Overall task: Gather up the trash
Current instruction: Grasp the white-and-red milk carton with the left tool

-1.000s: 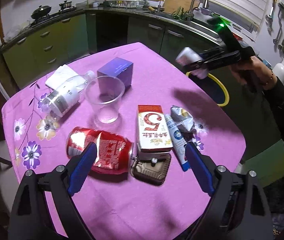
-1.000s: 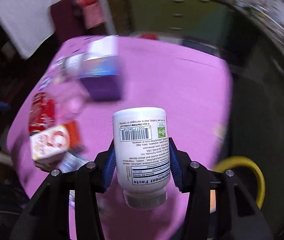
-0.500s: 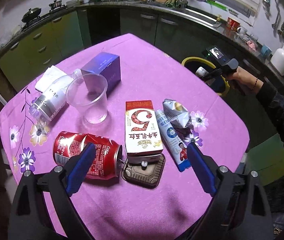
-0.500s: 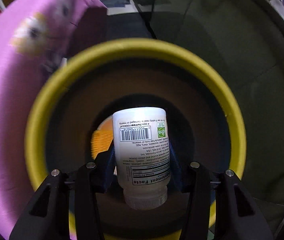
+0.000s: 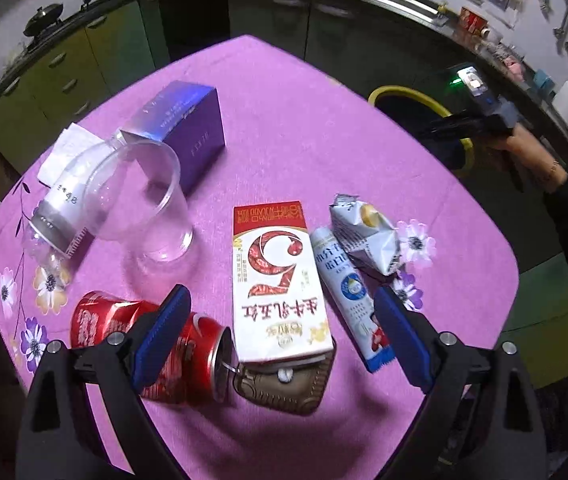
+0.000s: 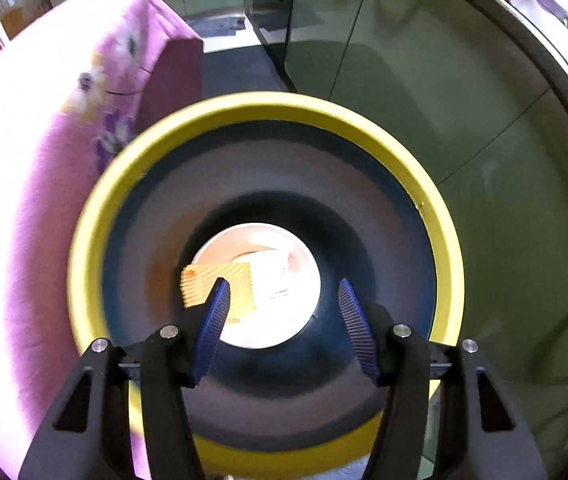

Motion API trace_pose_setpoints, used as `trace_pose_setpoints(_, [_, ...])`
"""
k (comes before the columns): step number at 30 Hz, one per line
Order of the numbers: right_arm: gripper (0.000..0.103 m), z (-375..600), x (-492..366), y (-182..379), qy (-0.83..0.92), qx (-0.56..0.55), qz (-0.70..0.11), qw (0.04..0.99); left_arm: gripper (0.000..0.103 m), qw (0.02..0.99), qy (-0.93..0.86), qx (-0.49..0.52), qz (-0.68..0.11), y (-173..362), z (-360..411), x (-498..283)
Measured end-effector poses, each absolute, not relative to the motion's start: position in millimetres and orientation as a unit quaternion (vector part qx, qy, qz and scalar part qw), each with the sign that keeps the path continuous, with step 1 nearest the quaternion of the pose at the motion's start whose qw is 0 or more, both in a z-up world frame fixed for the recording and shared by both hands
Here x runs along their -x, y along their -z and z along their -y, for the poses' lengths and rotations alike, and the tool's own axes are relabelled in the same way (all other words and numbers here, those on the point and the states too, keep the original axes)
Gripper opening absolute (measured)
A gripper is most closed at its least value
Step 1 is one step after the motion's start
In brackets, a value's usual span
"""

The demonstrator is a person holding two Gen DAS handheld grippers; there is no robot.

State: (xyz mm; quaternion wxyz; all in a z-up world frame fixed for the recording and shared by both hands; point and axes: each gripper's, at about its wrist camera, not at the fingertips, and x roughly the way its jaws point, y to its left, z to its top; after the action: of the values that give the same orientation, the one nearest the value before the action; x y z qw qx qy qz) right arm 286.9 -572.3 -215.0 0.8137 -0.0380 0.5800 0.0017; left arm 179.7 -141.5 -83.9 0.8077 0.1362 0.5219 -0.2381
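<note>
My right gripper point(image 6: 284, 324) is open and empty above the yellow-rimmed bin point(image 6: 439, 216). A white bottle point(image 6: 274, 276) lies at the bin's bottom beside an orange-yellow wrapper point(image 6: 204, 286). My left gripper point(image 5: 280, 332) is open over the near table edge, above a red-and-white carton point(image 5: 280, 280). A crushed red can point(image 5: 116, 324) lies under its left finger. A blue-white tube point(image 5: 347, 288) and a crumpled wrapper point(image 5: 367, 236) lie to the right. A clear cup point(image 5: 152, 200), a plastic bottle point(image 5: 60, 208) and a purple box point(image 5: 188, 128) lie further back. The bin also shows in the left wrist view point(image 5: 403, 92).
The table has a pink flowered cloth point(image 5: 303, 128). A brown case point(image 5: 284, 388) lies under the carton's near end. White paper point(image 5: 64, 148) lies behind the bottle. Green kitchen cabinets point(image 6: 443, 92) stand behind the bin, close to the table's edge point(image 6: 172, 64).
My right gripper opened and let go of the white bottle, which dropped into the bin. My left gripper moved a little lower and closer to the carton and can.
</note>
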Motion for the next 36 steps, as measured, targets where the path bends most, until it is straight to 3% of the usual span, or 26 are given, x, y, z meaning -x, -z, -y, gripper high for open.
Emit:
trace_pose_setpoints(7, [0.061,531,-268,199,-0.036,0.038,-0.567,0.822,0.086,0.789,0.227,-0.14,-0.553,98,152,-196])
trace_pose_setpoints(11, [0.063,516,-258,179,-0.052,0.038,-0.559,0.827,0.073,0.779,0.219,-0.143,-0.569,105,157,-200])
trace_pose_setpoints(16, [0.064,507,-251,173,-0.067,0.036,-0.556,0.828,0.068,0.767,0.212,-0.149,-0.587,117,162,-206])
trace_pose_setpoints(23, [0.064,503,-242,174,-0.076,0.03,-0.561,0.824,0.054,0.75,0.207,-0.147,-0.611,131,165,-212])
trace_pose_setpoints(36, [0.064,507,-242,175,-0.081,0.02,-0.561,0.823,0.052,0.763,0.214,-0.137,-0.594,113,156,-216])
